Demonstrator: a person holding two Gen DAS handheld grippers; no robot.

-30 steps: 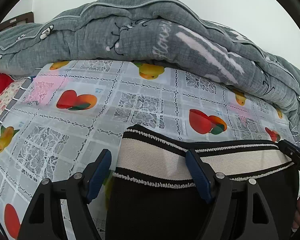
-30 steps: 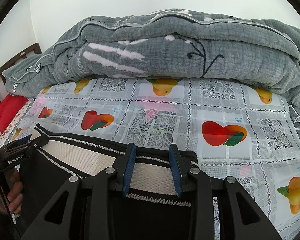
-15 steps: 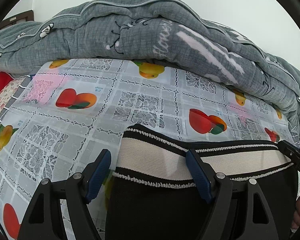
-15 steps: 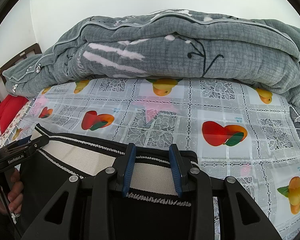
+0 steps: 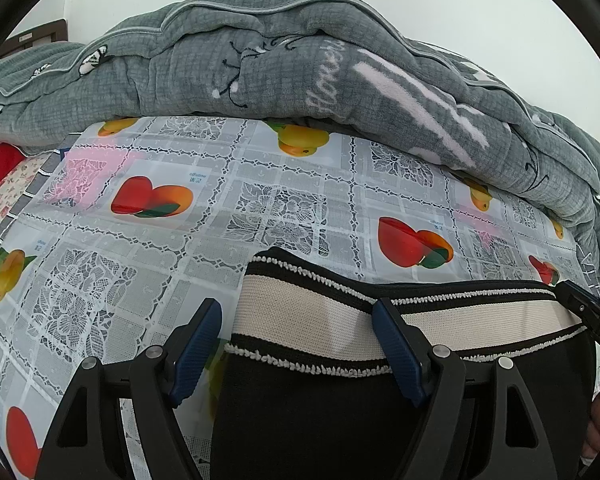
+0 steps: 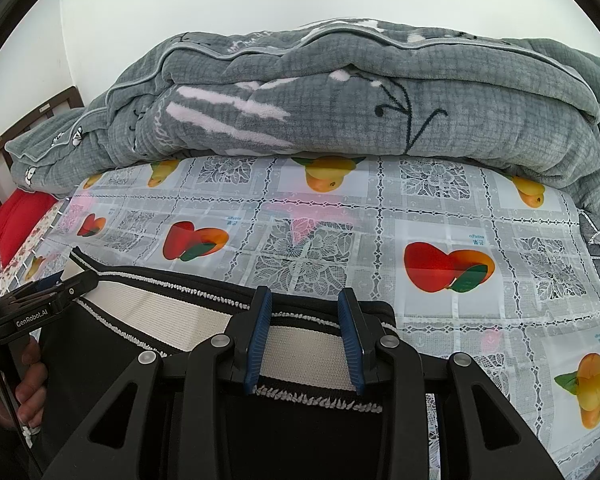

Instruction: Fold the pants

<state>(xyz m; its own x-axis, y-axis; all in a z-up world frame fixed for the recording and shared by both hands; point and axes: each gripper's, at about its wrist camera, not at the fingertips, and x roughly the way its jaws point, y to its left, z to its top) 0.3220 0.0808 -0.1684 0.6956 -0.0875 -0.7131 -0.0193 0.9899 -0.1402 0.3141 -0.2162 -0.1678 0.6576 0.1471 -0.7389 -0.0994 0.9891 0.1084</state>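
Black pants (image 5: 320,424) with a cream waistband (image 5: 300,320) lie flat on the fruit-print cloth (image 5: 148,272), waistband towards the quilt. My left gripper (image 5: 298,308) is open wide over the band's left corner: one blue pad hangs over the cloth, the other over the band. In the right wrist view the pants (image 6: 300,440) lie under my right gripper (image 6: 305,296), which stands open with a narrower gap. The cream waistband (image 6: 148,312) lies flat and unbunched between its pads, near the band's right end. Each gripper's tip shows at the edge of the other's view.
A bulky grey quilt (image 5: 300,64) is heaped along the far side of the bed, against a white wall. A red pillow (image 6: 20,220) and a dark wooden headboard (image 6: 28,128) are at the left. A person's hand (image 6: 28,388) holds the left gripper's handle.
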